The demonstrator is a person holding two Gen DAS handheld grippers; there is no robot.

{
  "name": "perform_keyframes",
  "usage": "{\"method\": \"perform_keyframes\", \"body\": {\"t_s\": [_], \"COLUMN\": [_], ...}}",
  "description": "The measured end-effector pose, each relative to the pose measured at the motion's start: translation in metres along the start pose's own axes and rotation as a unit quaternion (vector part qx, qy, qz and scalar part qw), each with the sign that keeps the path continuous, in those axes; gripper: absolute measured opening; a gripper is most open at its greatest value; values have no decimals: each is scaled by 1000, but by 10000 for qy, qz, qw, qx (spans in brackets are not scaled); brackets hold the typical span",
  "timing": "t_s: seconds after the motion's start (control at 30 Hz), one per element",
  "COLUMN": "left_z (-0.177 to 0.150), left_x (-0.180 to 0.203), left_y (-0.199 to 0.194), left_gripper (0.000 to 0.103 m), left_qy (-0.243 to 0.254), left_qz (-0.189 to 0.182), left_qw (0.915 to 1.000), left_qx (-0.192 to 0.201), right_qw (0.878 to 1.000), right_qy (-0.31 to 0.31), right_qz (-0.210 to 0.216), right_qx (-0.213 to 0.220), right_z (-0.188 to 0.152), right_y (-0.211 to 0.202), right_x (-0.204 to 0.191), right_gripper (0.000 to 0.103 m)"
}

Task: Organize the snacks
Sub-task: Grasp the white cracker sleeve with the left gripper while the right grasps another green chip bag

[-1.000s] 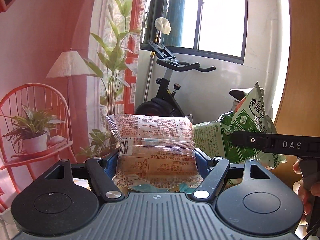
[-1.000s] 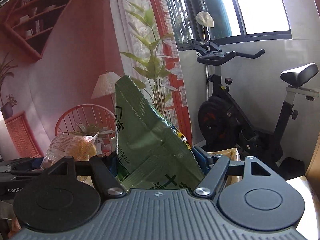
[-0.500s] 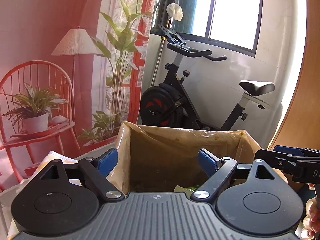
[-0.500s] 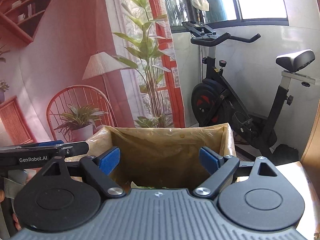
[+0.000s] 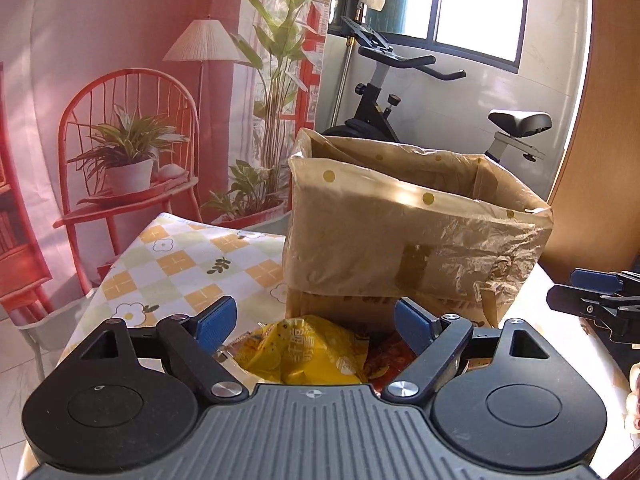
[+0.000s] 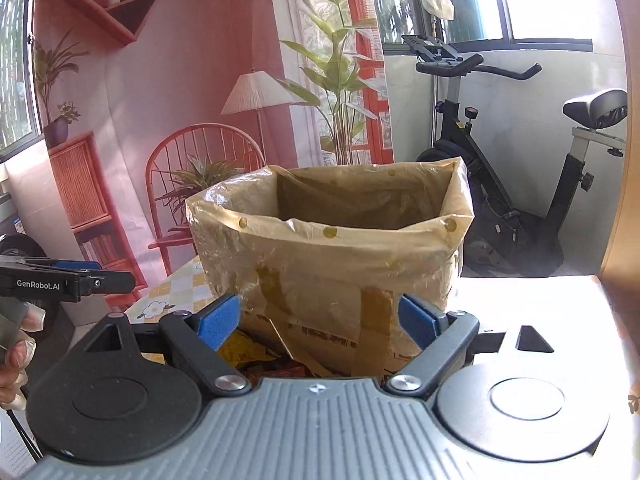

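Now we see both grippers held apart from the box (image 5: 400, 240), a cardboard one lined with a spotted plastic bag, standing on the checked tablecloth (image 5: 180, 256). Our left gripper (image 5: 316, 322) has its jaws spread wide with nothing between them; a yellow snack bag (image 5: 304, 354) lies just below, at the box's foot (toward 6 o'clock). Our right gripper (image 6: 320, 320) is likewise spread and empty, facing the box at 12 o'clock.
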State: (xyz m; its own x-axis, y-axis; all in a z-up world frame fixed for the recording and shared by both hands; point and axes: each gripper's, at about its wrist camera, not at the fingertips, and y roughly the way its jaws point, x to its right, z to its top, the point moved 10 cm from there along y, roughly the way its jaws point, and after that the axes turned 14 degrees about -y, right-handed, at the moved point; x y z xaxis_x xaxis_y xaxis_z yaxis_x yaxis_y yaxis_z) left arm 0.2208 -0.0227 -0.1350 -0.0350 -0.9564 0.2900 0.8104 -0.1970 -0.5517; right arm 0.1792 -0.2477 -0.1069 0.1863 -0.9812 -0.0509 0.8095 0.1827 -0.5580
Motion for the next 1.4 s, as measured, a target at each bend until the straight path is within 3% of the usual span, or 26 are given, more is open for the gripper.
{"method": "perform_keyframes", "body": {"t_s": [0.27,0.4,0.73,0.87,1.0,1.13,1.4], "left_z": [-78,-94,-129,-135,-150,-168,-192], "left_x": [-7,-12,-15,-12,-1,11,17], "left_y": [8,12,13,15,20,29,53], "left_gripper": [83,82,82,82,82,82,82], "left_qy": [-93,-197,-369,-347,-145,39,191], "left_qz": [25,-27,42,13,-53,-82,83], "left_qw": [9978,9963,9932,9923,9902,9866,9799], "left_qx": [-654,-832,-1102,-1185,-1387,-1627,-1985], "right_qw": [9957,9932,9765,9646,9726,9811,9865], "right_qy": [-229,-313,-1558,-1763,-1318,-958,-688], "right_qz": [88,84,-61,-412,-397,-235,-283], "right_qx": [-889,-1121,-1489,-1917,-1872,-1666,-1460], "right_z": [-82,-104,-130,-151,-156,-151,-145], "right_y": [3,4,16,26,23,15,10], "right_x": [-34,-47,-86,-76,-62,-57,-49], "right_gripper": [100,102,103,102,83,80,80]}}
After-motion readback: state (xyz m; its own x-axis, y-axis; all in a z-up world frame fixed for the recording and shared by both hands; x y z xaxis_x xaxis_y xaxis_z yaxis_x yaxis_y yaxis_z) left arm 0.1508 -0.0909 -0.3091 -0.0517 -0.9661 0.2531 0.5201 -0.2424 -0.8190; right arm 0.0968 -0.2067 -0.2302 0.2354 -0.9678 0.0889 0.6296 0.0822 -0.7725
